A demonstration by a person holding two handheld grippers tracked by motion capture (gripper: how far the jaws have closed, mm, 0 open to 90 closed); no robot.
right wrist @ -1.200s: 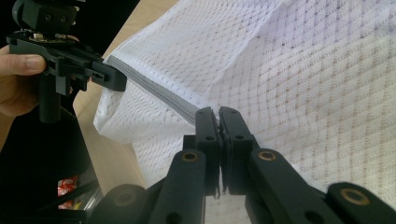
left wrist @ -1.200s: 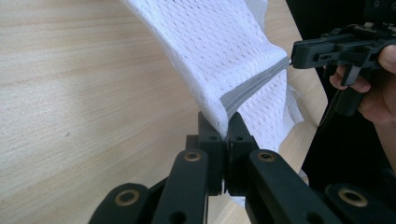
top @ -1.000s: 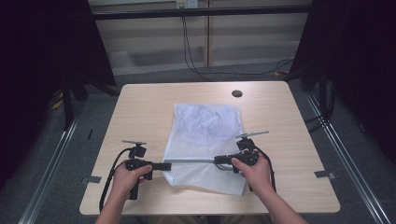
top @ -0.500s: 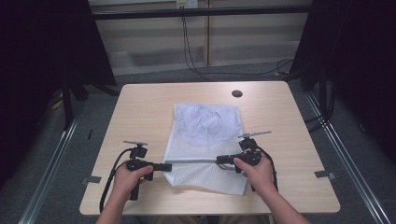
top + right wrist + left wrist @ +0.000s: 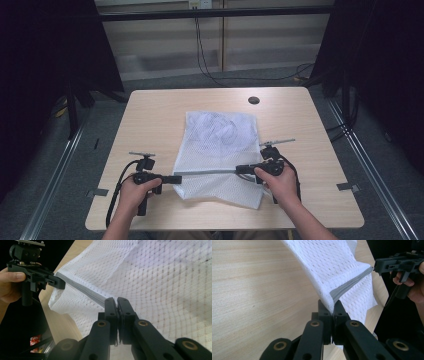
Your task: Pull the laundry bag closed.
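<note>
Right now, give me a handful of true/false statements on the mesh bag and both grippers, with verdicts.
1. The left gripper has its jaws shut on the grey band of the white mesh laundry bag. True.
2. The right gripper is open and hangs clear of the bag. False: its jaws are shut on the same grey band, as the right gripper view shows.
3. The grey band runs taut between the two grippers. True.
4. The bag lies on the floor beside the table. False: it lies on the light wooden table.
5. A small dark round hole sits in the tabletop beyond the bag's far edge. True.
</note>
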